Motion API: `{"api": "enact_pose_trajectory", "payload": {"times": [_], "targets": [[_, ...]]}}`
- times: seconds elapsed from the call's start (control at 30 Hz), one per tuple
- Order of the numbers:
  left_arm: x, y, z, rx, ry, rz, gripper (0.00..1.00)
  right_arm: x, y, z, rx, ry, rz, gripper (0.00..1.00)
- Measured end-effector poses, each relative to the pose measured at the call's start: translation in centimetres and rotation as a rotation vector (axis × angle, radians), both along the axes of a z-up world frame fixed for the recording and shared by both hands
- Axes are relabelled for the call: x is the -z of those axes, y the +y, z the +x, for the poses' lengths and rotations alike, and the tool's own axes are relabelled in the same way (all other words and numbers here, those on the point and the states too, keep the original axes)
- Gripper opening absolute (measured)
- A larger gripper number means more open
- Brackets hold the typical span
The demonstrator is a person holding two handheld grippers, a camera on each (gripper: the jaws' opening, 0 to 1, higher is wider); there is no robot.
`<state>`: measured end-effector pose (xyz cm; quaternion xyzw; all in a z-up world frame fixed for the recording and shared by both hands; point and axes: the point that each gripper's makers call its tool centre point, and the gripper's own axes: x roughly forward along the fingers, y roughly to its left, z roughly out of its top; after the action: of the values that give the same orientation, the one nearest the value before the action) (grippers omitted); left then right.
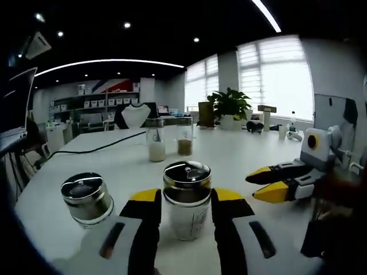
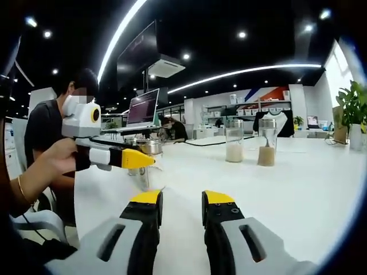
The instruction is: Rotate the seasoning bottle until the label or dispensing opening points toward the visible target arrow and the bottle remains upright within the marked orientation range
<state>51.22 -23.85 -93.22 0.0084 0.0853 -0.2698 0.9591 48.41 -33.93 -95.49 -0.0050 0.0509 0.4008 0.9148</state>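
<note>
A glass seasoning bottle (image 1: pixel 187 175) with a shiny metal lid stands upright on the white table (image 1: pixel 241 152). My left gripper (image 1: pixel 186 200) is shut on it, a yellow-tipped jaw pressed against each side of the glass. The right gripper (image 1: pixel 252 187) comes in from the right, jaws parted, a short way from the bottle. In the right gripper view my right gripper (image 2: pixel 182 200) is open over bare table with nothing between its jaws. The left gripper (image 2: pixel 139 159), held by a hand, is at the left with the bottle (image 2: pixel 150 147) partly hidden behind it.
A second metal-lidded bottle (image 1: pixel 87 196) stands just left of the held one. Two tall jars (image 1: pixel 156 140) (image 1: pixel 184 136) with powder stand farther back, the same jars (image 2: pixel 233 140) (image 2: pixel 266 142) in the right gripper view. A black cable (image 1: pixel 92 150) crosses the far table. A seated person (image 2: pixel 49 126) is at the left.
</note>
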Motion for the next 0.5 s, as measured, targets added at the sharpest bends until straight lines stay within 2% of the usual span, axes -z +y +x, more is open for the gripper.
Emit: {"api": "enact_pose_trajectory", "payload": {"times": [0.13,0.27,0.3,0.5], "targets": [[0.0,0.8,0.3,-0.044,-0.007,0.004,0.34,-0.1,-0.1,0.0,0.006,-0.002,0.008,0.25],[0.1,1.0,0.6,-0.065,-0.011,-0.013,0.34,-0.1,-0.1,0.1,0.006,0.000,0.005,0.25],[0.2,1.2,0.8,-0.091,-0.010,-0.034,0.34,-0.1,-0.1,0.1,0.006,0.000,0.004,0.25],[0.3,1.3,1.2,-0.119,-0.018,-0.034,0.34,-0.1,-0.4,0.3,0.011,0.001,0.003,0.25]]}}
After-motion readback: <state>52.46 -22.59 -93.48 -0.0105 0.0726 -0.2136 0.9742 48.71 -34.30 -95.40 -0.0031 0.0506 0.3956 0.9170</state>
